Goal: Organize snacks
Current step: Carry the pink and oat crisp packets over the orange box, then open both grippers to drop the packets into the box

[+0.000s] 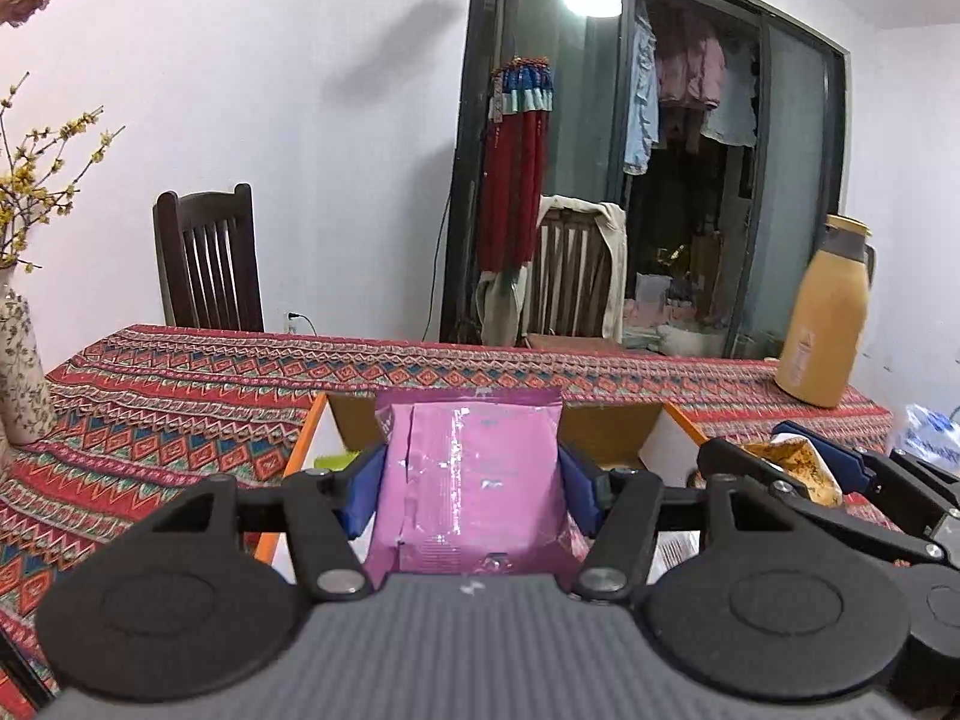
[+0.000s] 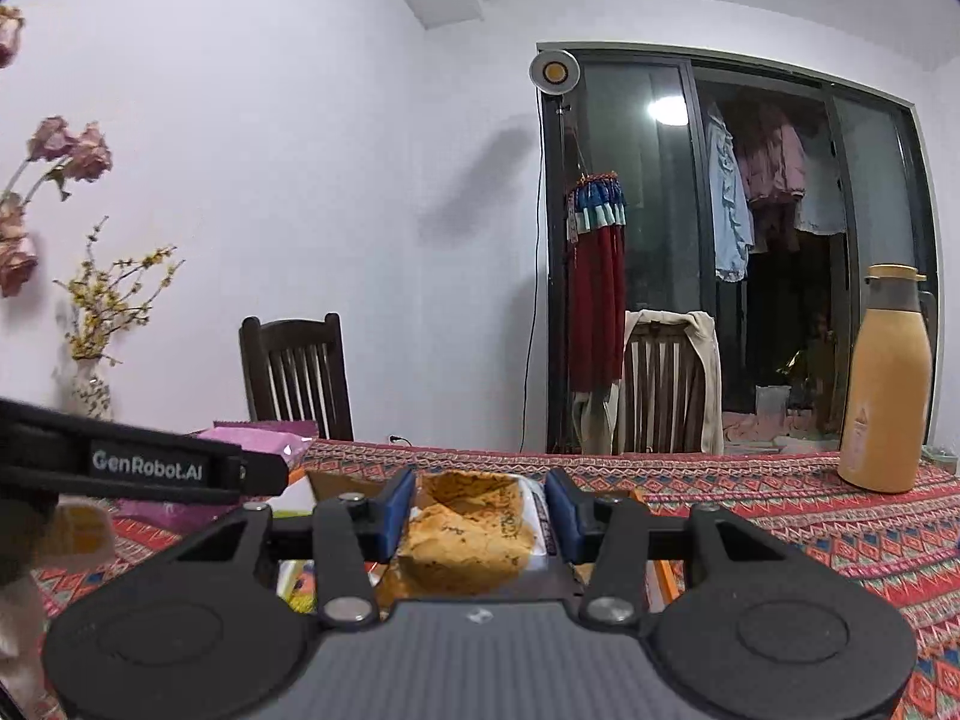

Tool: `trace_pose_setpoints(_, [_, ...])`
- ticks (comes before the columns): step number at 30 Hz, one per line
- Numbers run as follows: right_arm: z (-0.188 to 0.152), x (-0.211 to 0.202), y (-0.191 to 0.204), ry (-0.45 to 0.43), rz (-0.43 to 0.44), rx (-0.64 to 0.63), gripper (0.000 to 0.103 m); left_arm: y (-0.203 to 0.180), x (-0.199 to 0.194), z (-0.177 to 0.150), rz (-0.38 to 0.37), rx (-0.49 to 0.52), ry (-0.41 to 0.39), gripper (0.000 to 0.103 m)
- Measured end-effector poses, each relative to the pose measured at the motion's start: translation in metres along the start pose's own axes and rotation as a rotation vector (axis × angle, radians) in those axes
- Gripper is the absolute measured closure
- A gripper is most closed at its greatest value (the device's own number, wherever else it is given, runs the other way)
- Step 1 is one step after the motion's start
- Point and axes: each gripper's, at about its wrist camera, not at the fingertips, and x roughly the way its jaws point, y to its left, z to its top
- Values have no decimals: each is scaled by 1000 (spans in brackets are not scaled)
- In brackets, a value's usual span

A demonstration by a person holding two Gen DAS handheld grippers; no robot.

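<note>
Above the worktop (image 1: 180, 396), which is wearing a red woven cloth of zigzags and diamonds, both tools are carrying snacks over an open box (image 1: 654, 426) with cardboard flaps and an orange edge. The left tool (image 1: 471, 474) is clenching a flat pink packet (image 1: 474, 480), glossy and creased, its crimped top edge standing upright between the blue pads. The right tool (image 2: 480, 516) is pinching a crinkled orange-and-yellow snack bag (image 2: 462, 534), puffy and crumpled, with a clear film end showing at its right side. Judging by this, the step in hand is carrying two packets to the box, and neither is in it yet. Next, each tool is likely needing to lower its packet inside and let go, keeping the two apart so they are not colliding. A smooth tan flask (image 2: 885, 384) is standing well to the right.
</note>
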Motion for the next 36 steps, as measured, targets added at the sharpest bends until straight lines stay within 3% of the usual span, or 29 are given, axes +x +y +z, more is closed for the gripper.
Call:
trace_pose_setpoints(7, [0, 61, -12, 76, 19, 8, 57, 12, 51, 3, 27, -64, 27, 41])
trace_pose_setpoints(9, [-4, 71, -13, 112, 20, 11, 57, 20, 61, -1, 16, -78, 68, 41])
trace_pose_setpoints(24, [-21, 71, -5, 133, -7, -32, 56, 15, 64, -19, 48, -56, 78, 41])
trace_pose_setpoints(27, [-19, 71, -7, 128, -16, -17, 44, 17, 63, -17, 60, -72, 61, 40])
trace_pose_setpoints(29, [-19, 71, -10, 124, -28, -2, 28, 19, 59, -15, 71, -92, 40, 24])
trace_pose_setpoints(30, [-20, 71, -12, 125, -32, 6, 22, 21, 56, -14, 86, -109, 27, 6])
trace_pose_setpoints(32, [-21, 69, -15, 119, -47, 20, 0, 25, 50, -12, 107, -133, -5, 0])
trace_pose_setpoints(36, [-21, 68, -19, 118, -65, 47, 0, 29, 45, -10, 94, -156, -10, 0])
